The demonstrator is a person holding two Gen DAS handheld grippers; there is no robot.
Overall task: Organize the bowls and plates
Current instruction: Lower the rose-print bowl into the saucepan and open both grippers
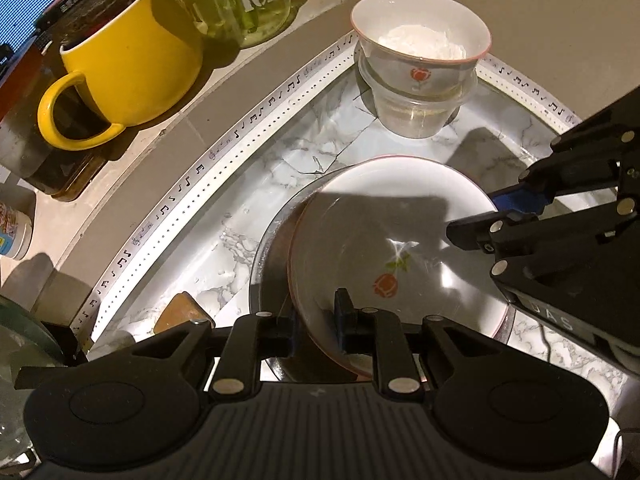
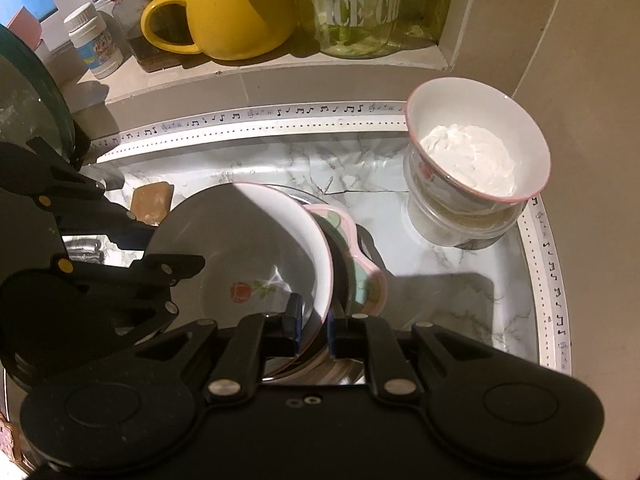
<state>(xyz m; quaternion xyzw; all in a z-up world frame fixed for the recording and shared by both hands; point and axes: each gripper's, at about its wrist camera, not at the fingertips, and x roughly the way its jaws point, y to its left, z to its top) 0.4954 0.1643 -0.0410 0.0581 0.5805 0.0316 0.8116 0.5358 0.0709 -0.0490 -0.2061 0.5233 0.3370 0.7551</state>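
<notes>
Down on the marble counter [image 1: 280,152], the white rose plate [image 1: 400,248] sits atop a stack of dishes at the middle of both views. The left gripper [image 1: 316,336] pinches its near rim at six o'clock, pads pressed on the edge; the right gripper [image 2: 312,332] clamps the opposite rim the same way (blue pads hugging porcelain). At one o'clock, well apart, a rose bowl [image 1: 420,48] of white stuff rests on a clear container [image 1: 416,108]. A yellow mug [image 1: 132,64] waits at eleven o'clock on the ledge
</notes>
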